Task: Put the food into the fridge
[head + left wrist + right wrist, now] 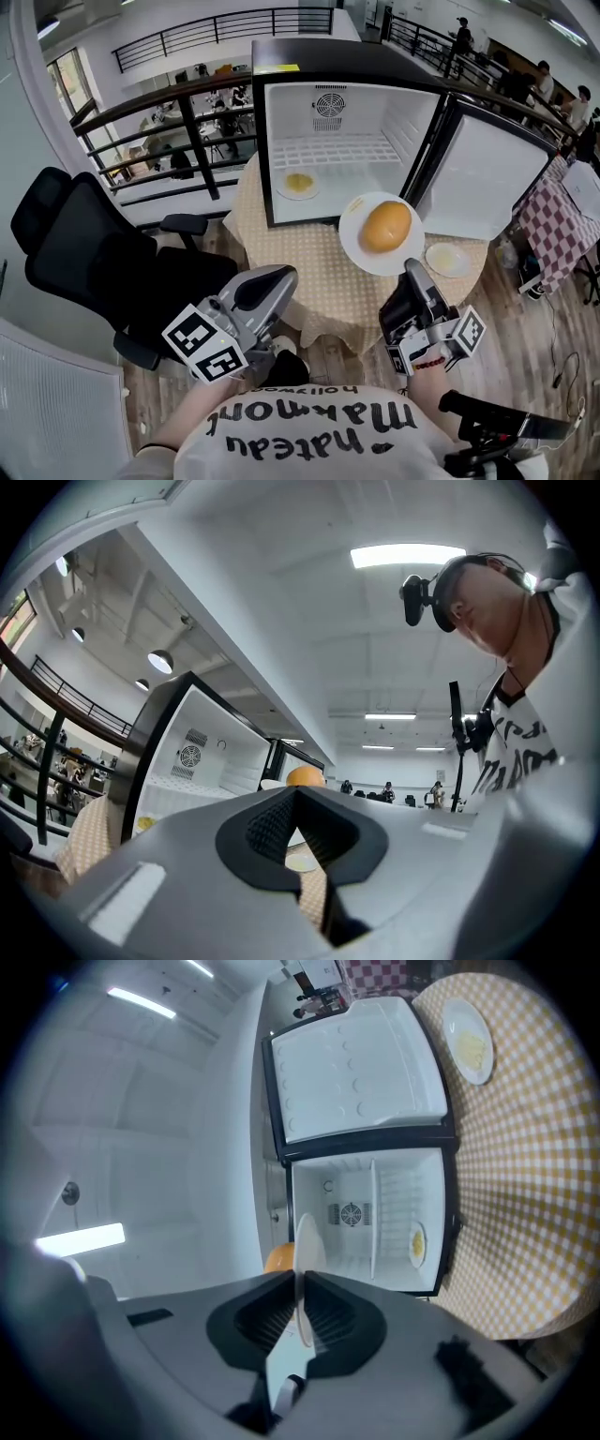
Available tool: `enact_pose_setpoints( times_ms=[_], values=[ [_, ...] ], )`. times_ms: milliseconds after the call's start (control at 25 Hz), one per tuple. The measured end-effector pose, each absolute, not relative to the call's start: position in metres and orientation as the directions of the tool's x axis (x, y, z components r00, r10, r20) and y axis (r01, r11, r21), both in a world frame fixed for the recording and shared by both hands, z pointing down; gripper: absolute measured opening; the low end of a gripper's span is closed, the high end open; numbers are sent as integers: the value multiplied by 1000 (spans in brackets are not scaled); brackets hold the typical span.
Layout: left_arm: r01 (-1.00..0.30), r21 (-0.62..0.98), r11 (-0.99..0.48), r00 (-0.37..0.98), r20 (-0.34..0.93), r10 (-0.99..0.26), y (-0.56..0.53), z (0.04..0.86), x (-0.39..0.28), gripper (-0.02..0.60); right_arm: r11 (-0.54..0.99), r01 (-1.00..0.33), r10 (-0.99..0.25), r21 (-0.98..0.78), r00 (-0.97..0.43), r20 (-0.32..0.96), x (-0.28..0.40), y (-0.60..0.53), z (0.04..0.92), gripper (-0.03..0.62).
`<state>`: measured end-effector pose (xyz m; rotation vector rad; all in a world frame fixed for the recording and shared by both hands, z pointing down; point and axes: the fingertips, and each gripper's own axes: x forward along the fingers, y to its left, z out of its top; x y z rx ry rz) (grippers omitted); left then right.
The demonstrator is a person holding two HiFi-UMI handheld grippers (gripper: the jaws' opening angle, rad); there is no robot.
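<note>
A round orange bun (385,227) lies on a white plate (352,236) that hangs above the checkered table, just in front of the open mini fridge (347,66). My right gripper (411,272) is shut on that plate's near rim. The right gripper view shows the plate (303,1241) edge-on between the pads, with the bun (278,1258) behind it. Inside the fridge rests a second plate with yellow food (298,184). My left gripper (274,284) is held low by the table's near edge, shut on nothing; its own view catches the bun (305,776) beyond its jaws.
The fridge door (487,178) stands swung out to the right. A third plate with pale food (448,260) sits on the table (309,253) at the right. A black office chair (84,253) stands at the left, a railing (187,122) behind.
</note>
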<state>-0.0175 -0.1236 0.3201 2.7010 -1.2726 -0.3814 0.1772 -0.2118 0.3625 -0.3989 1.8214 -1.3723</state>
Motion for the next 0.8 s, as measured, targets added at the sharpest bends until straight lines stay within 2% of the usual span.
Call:
enact_pose_setpoints(
  times_ms=[800],
  values=[
    [-665,239,-707,681,-194,-706,-270,300,-89,6,353,127,-735,-927,-575,-359,116,-370,340,34]
  ],
)
